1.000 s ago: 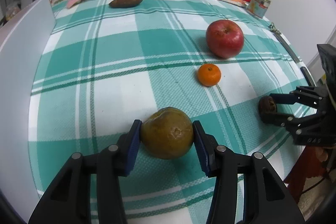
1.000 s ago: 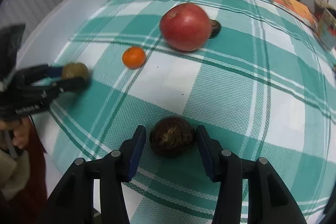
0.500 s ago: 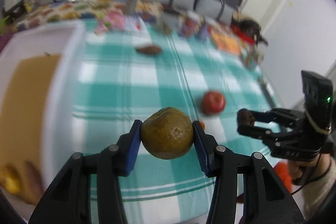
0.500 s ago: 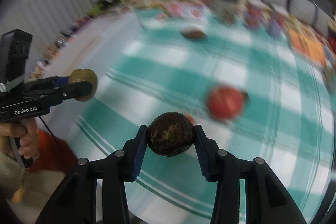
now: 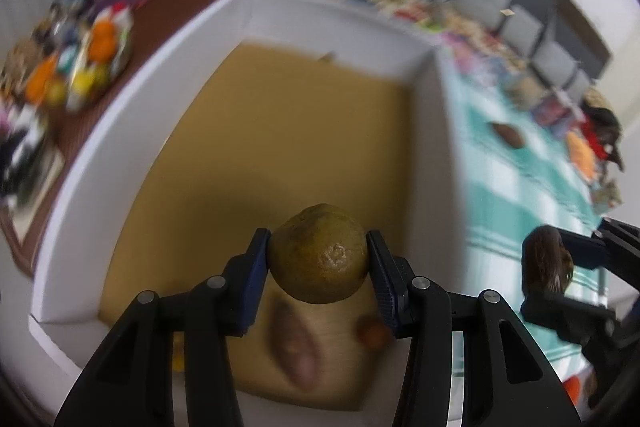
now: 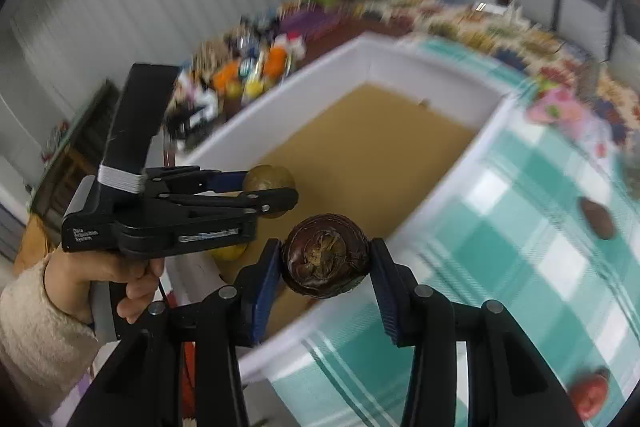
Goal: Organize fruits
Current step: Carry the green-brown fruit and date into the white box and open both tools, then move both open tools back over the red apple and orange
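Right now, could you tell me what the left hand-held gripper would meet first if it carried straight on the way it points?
Probably the tan floor of the white box. The left hand-held gripper, clamped on a greenish-brown fruit, points down into it; blurred fruits lie just below that line, so depth is uncertain.

Both grippers: black plastic linkage arms, silver rivets, blue ribbed pads (image 5: pixel 256 279). Left gripper (image 6: pixel 270 195) body has white lettering, probably "Data Acquisition System", and a silver band under its block. Cream fuzzy sleeve (image 6: pixel 36 331).
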`<move>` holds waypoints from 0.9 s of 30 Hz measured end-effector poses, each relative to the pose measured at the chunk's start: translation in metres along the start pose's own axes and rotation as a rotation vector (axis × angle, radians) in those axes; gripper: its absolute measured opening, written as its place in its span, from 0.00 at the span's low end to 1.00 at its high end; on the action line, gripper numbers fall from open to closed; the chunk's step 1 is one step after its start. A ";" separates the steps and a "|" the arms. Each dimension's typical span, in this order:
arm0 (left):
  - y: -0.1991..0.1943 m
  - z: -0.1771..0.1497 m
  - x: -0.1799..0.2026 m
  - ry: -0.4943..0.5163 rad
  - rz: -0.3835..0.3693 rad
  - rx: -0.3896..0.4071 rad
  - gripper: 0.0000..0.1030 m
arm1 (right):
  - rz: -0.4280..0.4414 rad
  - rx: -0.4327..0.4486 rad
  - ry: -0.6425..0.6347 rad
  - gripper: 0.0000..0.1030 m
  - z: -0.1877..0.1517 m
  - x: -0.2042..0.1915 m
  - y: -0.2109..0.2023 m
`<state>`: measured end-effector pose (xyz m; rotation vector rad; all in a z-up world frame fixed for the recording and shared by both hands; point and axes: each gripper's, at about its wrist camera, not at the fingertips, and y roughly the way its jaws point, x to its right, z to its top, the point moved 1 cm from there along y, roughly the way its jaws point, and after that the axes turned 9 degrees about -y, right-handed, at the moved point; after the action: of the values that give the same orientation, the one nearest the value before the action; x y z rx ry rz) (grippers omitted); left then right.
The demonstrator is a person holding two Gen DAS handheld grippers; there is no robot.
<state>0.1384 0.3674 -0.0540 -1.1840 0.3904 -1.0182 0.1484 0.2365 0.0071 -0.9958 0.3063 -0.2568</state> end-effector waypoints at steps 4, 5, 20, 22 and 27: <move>0.029 -0.003 -0.027 -0.055 0.036 -0.050 0.48 | -0.029 -0.114 -0.056 0.43 0.003 -0.014 0.056; 0.031 -0.004 -0.030 -0.064 0.041 -0.058 0.48 | -0.039 -0.139 -0.063 0.43 0.003 -0.016 0.068; -0.032 0.003 -0.011 -0.079 0.009 0.140 0.81 | -0.144 -0.029 -0.032 0.59 0.016 0.003 0.028; -0.057 -0.002 0.009 -0.056 -0.044 0.205 0.84 | -0.171 0.048 -0.020 0.66 0.011 0.010 -0.010; -0.088 -0.039 0.078 0.055 -0.190 0.281 0.85 | -0.286 0.206 0.052 0.80 -0.040 0.045 -0.105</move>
<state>0.1118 0.2794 0.0290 -0.9533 0.1714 -1.2291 0.1678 0.1355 0.0704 -0.8285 0.1790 -0.5635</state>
